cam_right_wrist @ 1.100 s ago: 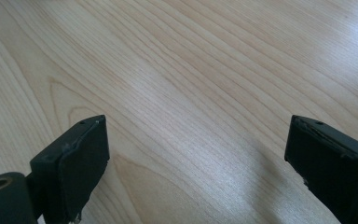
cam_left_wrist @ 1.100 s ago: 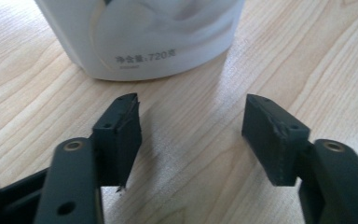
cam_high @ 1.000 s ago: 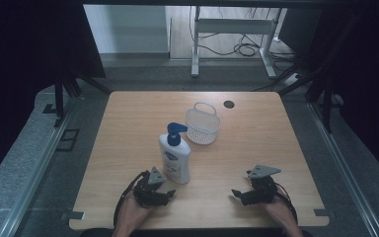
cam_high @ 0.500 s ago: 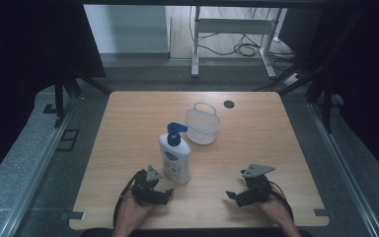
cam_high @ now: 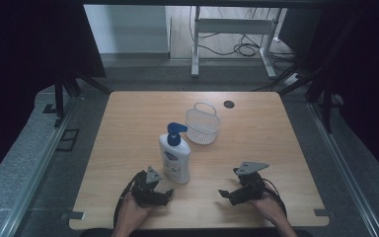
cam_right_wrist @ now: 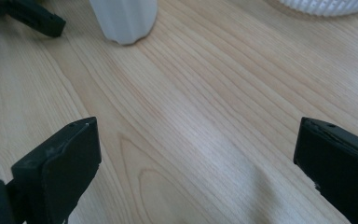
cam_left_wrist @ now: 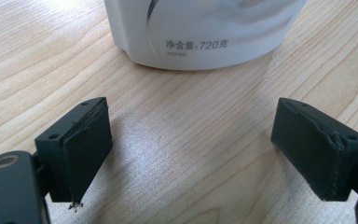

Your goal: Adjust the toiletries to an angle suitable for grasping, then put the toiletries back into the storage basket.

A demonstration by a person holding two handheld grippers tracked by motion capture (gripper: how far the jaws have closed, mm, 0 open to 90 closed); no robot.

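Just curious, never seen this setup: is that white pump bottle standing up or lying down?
Upright: the pump bottle stands on its base on the table, blue pump on top.

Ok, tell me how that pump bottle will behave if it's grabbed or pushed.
The pump bottle stands tall on a narrow base, so a high push probably tips it. Its smooth white plastic may slip. Its big size suggests some weight.

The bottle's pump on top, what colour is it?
Blue, on a white bottle; the pump shows best in the high view.

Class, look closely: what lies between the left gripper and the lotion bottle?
Nothing: in the left gripper view only bare table separates the open left gripper from the lotion bottle.
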